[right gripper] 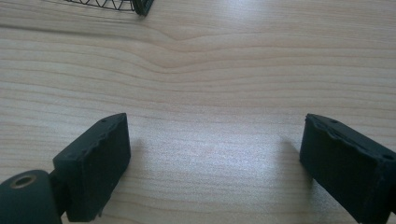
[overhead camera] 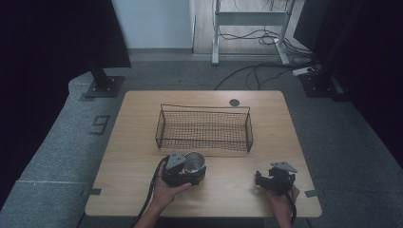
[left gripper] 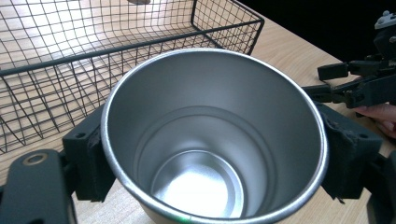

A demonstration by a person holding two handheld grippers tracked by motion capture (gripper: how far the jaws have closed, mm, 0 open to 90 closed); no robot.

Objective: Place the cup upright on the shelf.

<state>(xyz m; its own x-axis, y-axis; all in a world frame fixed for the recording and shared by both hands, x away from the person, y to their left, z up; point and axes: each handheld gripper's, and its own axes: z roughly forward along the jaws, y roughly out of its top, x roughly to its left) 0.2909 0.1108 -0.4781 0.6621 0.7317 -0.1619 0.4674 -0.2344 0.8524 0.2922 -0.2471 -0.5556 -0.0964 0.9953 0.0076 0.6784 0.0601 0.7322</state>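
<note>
Left gripper (overhead camera: 186, 172) has its jaws clamped on the steel cup (left gripper: 212, 135), at six o'clock from the wire basket (overhead camera: 204, 129), low over the table (overhead camera: 138, 156). It looks light, rigid and slick, so a grip across the wall below the rim seems wise. Right gripper (right gripper: 212, 163), at four o'clock, jaws apart and empty. One cup, one basket, two grippers.

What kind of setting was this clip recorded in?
Probably a lab or recording studio rather than a home: a bare wooden table on grey carpet, dark curtains on both sides, loose cables across the floor, and a metal stand frame behind.
</note>
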